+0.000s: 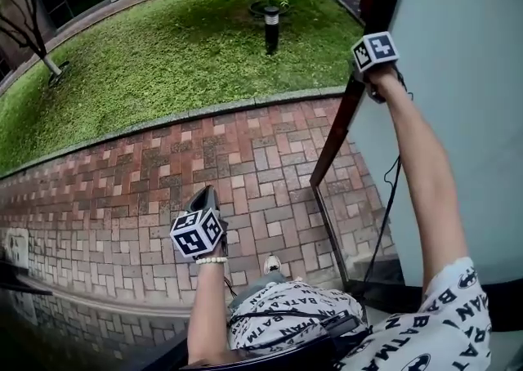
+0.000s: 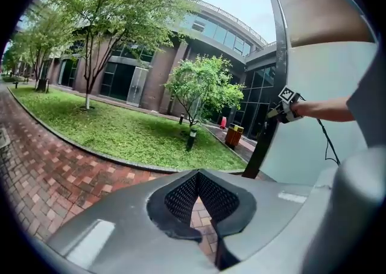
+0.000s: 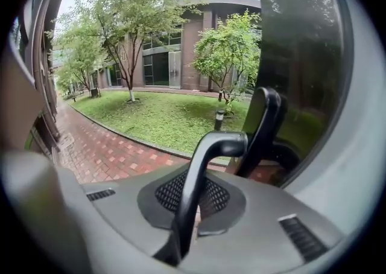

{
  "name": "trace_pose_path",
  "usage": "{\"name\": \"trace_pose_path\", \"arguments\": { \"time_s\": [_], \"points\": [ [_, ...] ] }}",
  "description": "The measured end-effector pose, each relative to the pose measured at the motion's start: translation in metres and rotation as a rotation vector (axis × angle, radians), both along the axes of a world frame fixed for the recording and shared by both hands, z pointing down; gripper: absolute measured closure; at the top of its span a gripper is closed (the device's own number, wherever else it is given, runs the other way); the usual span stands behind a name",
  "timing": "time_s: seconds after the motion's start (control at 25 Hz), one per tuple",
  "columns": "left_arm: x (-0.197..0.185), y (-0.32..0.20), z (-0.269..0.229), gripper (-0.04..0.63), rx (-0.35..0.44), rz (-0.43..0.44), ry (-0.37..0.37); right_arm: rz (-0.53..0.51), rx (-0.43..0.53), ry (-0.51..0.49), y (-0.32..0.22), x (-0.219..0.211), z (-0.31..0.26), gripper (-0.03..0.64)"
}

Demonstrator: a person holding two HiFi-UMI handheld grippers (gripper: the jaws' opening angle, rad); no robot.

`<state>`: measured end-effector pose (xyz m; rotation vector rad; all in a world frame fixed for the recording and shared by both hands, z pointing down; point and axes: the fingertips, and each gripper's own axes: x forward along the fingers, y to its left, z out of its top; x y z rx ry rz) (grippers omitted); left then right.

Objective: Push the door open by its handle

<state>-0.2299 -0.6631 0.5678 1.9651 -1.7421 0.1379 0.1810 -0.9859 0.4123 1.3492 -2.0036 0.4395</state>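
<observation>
In the head view our right gripper (image 1: 369,75) is up at 1 o'clock, at the end of a stretched arm, against the dark edge of the door (image 1: 458,116). The door fills the 3 o'clock side and stands open over the brick paving (image 1: 163,165). In the right gripper view the jaws are closed on the black handle (image 3: 205,164). The bar comes up between the two pads, bends toward 2 o'clock and goes to the glass.

Our left gripper (image 1: 204,198) is low, near 7 o'clock, well apart from the door and above the bricks. In the left gripper view its pads (image 2: 181,197) meet at the tip and hold nothing; we see only bricks through the small gap behind the tip. The lawn (image 1: 163,51) lies at 11 o'clock, beyond the paving.
</observation>
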Motion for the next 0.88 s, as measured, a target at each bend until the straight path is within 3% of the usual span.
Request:
{"name": "trace_pose_path", "arguments": {
  "time_s": [0.2,0.4,0.88],
  "points": [
    [-0.006,-0.019,-0.001,0.600,-0.005,0.013,-0.014,0.072,-0.003,-0.028,-0.016,0.054,0.002,0.606],
    [-0.009,-0.031,0.001,0.600,-0.010,0.023,-0.015,0.129,0.007,0.012,-0.024,0.099,0.000,0.604],
    [0.012,-0.043,0.012,0.600,-0.037,0.057,-0.005,0.179,-0.002,0.035,-0.027,0.114,0.001,0.603]
  ]
}}
